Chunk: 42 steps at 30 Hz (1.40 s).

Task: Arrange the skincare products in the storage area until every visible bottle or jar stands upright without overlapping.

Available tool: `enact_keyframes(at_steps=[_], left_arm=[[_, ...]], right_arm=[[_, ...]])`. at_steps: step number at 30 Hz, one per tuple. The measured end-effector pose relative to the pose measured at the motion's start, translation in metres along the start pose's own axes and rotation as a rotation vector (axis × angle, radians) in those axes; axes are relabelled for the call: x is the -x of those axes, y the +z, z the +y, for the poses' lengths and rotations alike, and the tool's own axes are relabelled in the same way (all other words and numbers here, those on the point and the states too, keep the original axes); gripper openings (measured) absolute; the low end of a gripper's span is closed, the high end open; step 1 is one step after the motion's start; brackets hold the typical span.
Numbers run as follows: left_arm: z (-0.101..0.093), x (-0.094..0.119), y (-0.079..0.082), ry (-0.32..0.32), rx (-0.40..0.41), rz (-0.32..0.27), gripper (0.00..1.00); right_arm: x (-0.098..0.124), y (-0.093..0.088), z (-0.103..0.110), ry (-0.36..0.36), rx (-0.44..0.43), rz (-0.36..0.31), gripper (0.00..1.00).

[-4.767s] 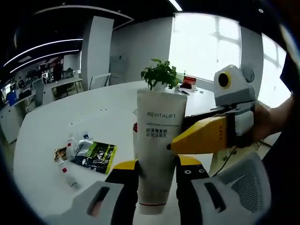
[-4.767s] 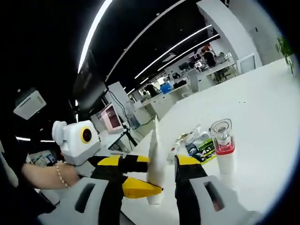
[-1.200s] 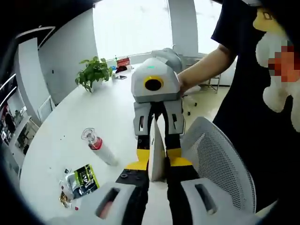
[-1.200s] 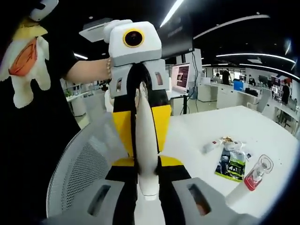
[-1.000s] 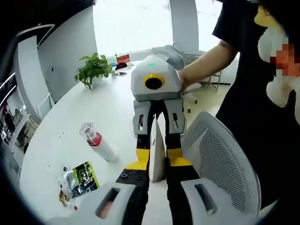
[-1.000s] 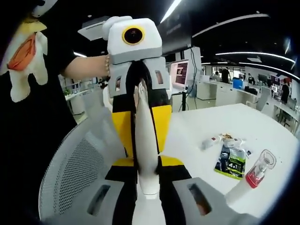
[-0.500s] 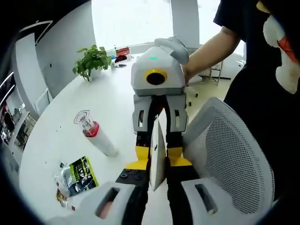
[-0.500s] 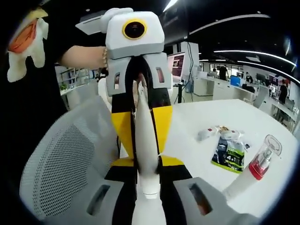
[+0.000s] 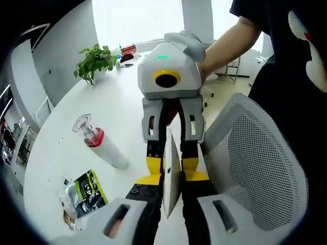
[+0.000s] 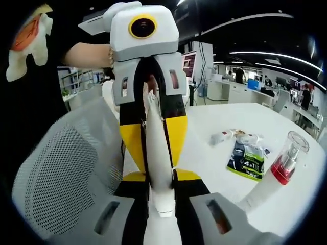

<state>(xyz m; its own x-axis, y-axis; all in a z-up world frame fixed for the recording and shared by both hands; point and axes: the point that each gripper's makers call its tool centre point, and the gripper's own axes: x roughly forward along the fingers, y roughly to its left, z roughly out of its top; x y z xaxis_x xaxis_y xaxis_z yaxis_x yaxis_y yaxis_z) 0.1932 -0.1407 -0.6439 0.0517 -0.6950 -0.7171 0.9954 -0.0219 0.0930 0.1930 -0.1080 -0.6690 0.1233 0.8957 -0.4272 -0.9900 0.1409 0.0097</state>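
The white tube (image 9: 171, 176) is off the table, seen edge-on and pinched from both ends: the left gripper (image 9: 171, 196) has its jaws clamped on one end, and the right gripper (image 10: 160, 190) has its jaws clamped on the other, cap end (image 10: 162, 203) nearest its camera. The two grippers face each other head-on over the table edge, next to the mesh chair (image 9: 258, 168), each held in a hand (image 9: 189, 43). On the white table (image 9: 110, 109) the pump bottle (image 9: 99, 148), with its red collar and clear cap, appears to stand upright, while the green sachet (image 9: 91, 191) and some small packets beside it lie flat. So the task looks early to midway: the tube has yet to be stood upright on the table, clear of the bottle
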Motion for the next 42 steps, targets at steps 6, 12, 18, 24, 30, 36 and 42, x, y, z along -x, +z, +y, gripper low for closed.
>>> enact_keyframes(at_steps=[6, 12, 18, 24, 30, 36, 42], left_arm=[[0.006, 0.001, -0.001, 0.004, 0.008, -0.009, 0.18], [0.014, 0.0, 0.001, 0.03, -0.051, 0.005, 0.18], [0.029, 0.001, -0.001, 0.051, -0.059, 0.017, 0.19], [0.041, 0.002, -0.003, 0.066, -0.058, 0.019, 0.19], [0.057, -0.001, -0.001, 0.093, -0.055, 0.012, 0.19], [0.082, -0.005, 0.002, 0.147, -0.057, 0.003, 0.2], [0.102, -0.008, 0.004, 0.179, -0.059, -0.003, 0.2]], right_arm=[[0.001, 0.001, -0.004, -0.003, -0.017, -0.011, 0.18], [0.003, -0.001, -0.013, -0.046, -0.047, -0.009, 0.19], [0.021, 0.009, -0.03, -0.138, -0.148, -0.106, 0.39], [0.036, -0.002, -0.038, -0.198, -0.186, -0.104, 0.4], [0.051, -0.017, -0.042, -0.27, -0.243, -0.105, 0.44], [0.06, -0.026, -0.045, -0.316, -0.275, -0.099, 0.53], [0.065, -0.034, -0.055, -0.37, -0.306, -0.092, 0.65]])
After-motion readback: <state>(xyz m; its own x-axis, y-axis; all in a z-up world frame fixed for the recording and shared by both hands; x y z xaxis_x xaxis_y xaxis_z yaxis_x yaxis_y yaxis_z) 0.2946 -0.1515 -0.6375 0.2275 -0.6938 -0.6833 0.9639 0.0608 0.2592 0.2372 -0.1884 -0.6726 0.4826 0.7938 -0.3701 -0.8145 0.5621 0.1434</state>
